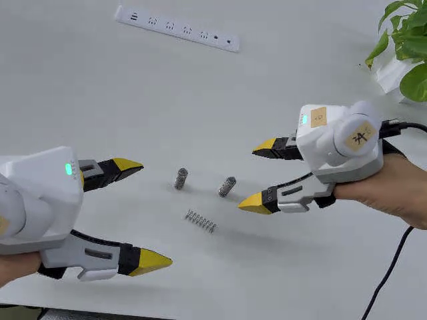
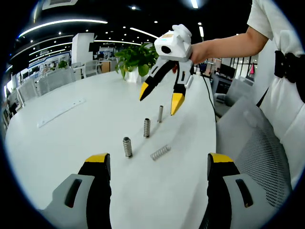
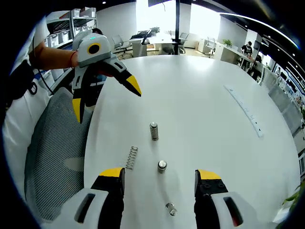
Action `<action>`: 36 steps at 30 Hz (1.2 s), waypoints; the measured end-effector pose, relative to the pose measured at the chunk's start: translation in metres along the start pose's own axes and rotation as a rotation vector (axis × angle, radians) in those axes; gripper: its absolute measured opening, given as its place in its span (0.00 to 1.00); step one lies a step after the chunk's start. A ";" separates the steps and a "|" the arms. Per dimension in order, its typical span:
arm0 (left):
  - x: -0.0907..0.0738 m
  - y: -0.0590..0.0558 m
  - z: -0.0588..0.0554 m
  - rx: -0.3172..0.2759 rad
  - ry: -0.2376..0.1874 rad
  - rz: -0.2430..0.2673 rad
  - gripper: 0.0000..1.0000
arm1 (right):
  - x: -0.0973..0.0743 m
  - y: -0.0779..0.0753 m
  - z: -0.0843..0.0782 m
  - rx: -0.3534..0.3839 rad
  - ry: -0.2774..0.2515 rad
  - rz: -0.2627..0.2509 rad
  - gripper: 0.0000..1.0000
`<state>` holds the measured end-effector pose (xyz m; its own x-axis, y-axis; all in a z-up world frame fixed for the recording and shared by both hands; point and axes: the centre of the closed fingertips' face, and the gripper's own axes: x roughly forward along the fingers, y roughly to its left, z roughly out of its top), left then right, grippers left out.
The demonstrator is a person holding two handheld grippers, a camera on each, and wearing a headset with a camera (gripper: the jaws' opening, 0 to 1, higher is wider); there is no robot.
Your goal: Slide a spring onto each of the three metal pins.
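With left gripper (image 1: 157,214) and right gripper (image 1: 246,179) both spread empty, a clumsy pinch could send the loose spring (image 1: 201,221) rolling away

white table (image 1: 80,87) bears a power strip (image 1: 177,28) far off, two upright sprung pins (image 1: 181,178) mid-table, a loose spring (image 1: 201,221) beside them (lying flat) and a bare pin (image 2: 160,113).

The plant (image 1: 403,47) in the upper right of the frame is cut off by the edge. The left hand-held gripper (image 1: 155,214) loses its back end at the left edge. The cable (image 1: 389,270) runs off the bottom. Low in the right gripper view, a pin (image 3: 170,208) is too small to see well.
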<state>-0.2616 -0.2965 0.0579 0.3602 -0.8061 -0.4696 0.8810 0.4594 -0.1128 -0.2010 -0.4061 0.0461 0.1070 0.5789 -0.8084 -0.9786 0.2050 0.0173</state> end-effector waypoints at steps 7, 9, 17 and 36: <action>0.000 -0.006 0.004 0.023 0.019 -0.007 0.80 | -0.016 0.007 -0.007 0.039 -0.092 -0.010 0.72; 0.000 -0.008 0.004 0.035 0.029 -0.005 0.80 | -0.021 0.007 -0.009 0.055 -0.119 -0.015 0.74; 0.001 -0.015 0.005 0.066 0.062 -0.012 0.79 | -0.039 0.015 -0.025 0.076 -0.196 -0.019 0.86; 0.037 -0.013 -0.013 0.197 0.243 -0.077 0.56 | -0.079 0.024 -0.087 0.195 -0.304 -0.071 0.95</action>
<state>-0.2638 -0.3276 0.0305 0.2275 -0.7117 -0.6646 0.9538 0.3004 0.0047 -0.2485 -0.5159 0.0593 0.2495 0.7600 -0.6001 -0.9183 0.3824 0.1026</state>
